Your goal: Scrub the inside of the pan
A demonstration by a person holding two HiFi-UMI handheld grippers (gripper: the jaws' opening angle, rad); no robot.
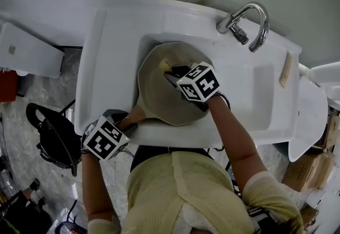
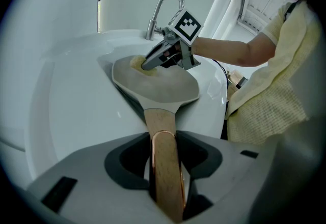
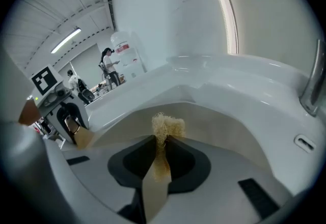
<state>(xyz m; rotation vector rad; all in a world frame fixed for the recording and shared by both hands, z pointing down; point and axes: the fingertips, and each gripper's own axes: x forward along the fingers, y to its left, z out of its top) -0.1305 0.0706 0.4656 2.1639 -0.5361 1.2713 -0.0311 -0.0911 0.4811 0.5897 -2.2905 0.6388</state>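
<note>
The sink [image 1: 106, 57] holds your pan [image 1: 156, 89], tipped up inside the bowl. The pan looks hard and a bit heavy, so your left gripper [image 2: 164, 167] squeezes its wooden handle [image 2: 160, 121] tight. Your right gripper [image 3: 162, 154] pinches a soft, light scrubber [image 3: 167, 125] down inside the pan.

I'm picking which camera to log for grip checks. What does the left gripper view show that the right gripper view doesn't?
Only the left gripper view: the left claw shut on the wooden handle, seen close, and the person's yellow top. Only the right gripper view: the right claw pinching the fibrous scrubber, and distant people. Both: the pan in the white sink.
</note>
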